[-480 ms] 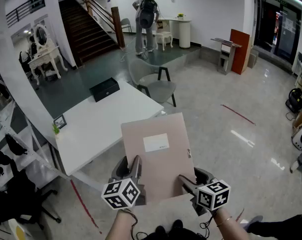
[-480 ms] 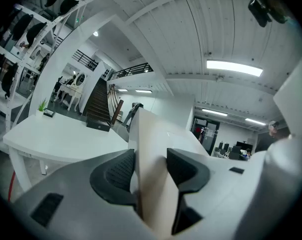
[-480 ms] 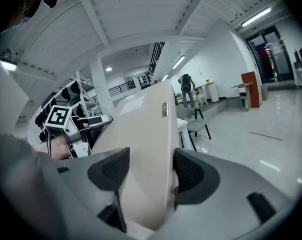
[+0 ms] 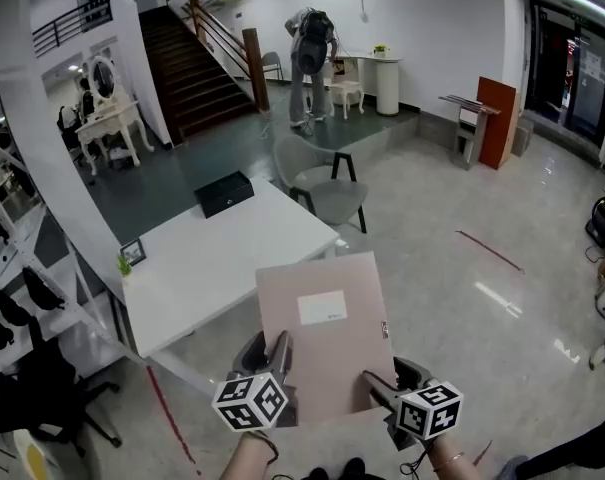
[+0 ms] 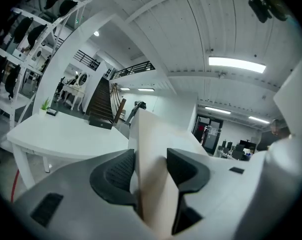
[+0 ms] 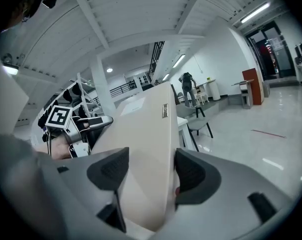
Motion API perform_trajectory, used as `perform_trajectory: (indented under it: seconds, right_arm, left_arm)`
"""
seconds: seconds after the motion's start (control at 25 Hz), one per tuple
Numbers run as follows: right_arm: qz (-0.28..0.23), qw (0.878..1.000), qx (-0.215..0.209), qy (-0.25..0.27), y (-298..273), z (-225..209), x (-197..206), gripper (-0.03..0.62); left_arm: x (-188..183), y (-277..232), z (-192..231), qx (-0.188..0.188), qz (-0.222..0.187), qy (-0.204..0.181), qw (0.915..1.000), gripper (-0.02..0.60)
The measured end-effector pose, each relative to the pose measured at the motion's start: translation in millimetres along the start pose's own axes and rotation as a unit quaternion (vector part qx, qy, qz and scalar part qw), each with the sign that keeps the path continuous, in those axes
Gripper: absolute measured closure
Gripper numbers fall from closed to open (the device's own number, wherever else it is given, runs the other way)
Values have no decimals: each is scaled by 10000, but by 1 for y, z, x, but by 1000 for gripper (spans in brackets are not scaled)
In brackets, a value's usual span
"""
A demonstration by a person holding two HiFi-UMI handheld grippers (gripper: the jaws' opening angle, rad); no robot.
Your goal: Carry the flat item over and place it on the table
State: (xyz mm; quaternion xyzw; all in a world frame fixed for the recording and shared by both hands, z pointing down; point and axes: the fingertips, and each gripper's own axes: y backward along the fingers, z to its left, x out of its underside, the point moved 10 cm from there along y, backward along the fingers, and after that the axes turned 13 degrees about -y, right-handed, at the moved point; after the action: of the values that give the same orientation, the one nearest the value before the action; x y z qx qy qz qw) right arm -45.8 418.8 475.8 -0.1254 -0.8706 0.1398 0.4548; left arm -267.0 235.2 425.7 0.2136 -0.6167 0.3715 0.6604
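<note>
A flat beige folder (image 4: 327, 333) with a white label is held level in the air, its far corner over the near edge of the white table (image 4: 222, 258). My left gripper (image 4: 274, 356) is shut on the folder's near left edge, and my right gripper (image 4: 380, 378) is shut on its near right edge. In the left gripper view the folder (image 5: 150, 149) stands between the dark pads (image 5: 118, 171), with the table (image 5: 56, 134) beyond. In the right gripper view the folder (image 6: 146, 139) fills the gap between the pads (image 6: 190, 171), and the left gripper (image 6: 88, 124) shows across it.
On the table lie a black box (image 4: 224, 193) at the far end and a small plant (image 4: 125, 263) with a picture frame (image 4: 134, 251) at the left corner. A grey chair (image 4: 327, 183) stands behind the table. A person (image 4: 310, 58) bends over at the back, near the stairs (image 4: 197, 73).
Both grippers and the folder have come a little closer to the table. The grip on both edges is unchanged.
</note>
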Motion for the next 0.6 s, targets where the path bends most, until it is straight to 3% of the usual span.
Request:
perform_trajectory:
  seconds: [0.6]
  right_arm:
    - [79,9998,-177,44,-1,-32,-19,301]
  left_arm:
    - [5,-16,-26,-320,16,65,9995,379]
